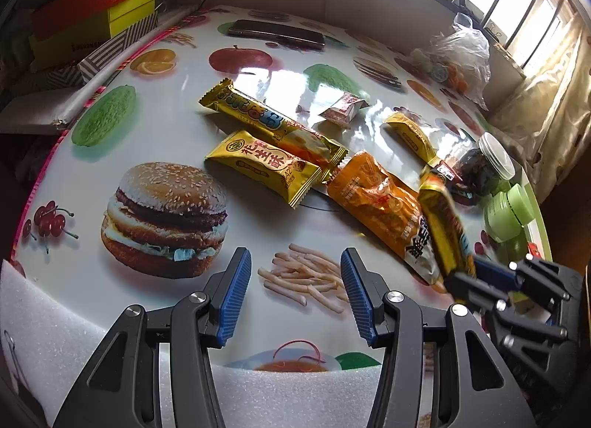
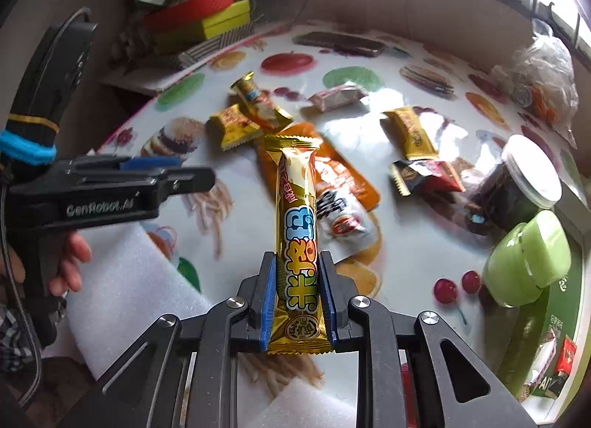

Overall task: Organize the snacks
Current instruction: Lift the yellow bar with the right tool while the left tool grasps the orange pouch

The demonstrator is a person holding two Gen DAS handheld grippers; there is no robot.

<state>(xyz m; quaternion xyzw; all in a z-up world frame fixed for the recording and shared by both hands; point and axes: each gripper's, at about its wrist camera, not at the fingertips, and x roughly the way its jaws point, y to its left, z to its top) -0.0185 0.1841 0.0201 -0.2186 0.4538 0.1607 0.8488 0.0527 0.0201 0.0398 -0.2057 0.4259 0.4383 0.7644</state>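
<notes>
Right gripper point(image 2: 297, 295) is carrying a long gold snack bar point(image 2: 297, 214) above the tabletop point(image 2: 406, 243); its fingers point(image 2: 269, 291) are narrow, pinching the wrapper at its near end. The bar is running lengthwise between the fingers, its far end sticking out well beyond the tips over the orange snack pouch point(image 2: 354, 177).

Judgement: with that much overhang, keeping the wrist level is stopping the bar from sagging or slipping, and lowering it flat beside the matching gold bar point(image 1: 273, 121) before letting go.

Left gripper point(image 1: 293, 298) is hovering over the printed fries, fingers point(image 1: 236, 295) half wide, holding nothing.
</notes>
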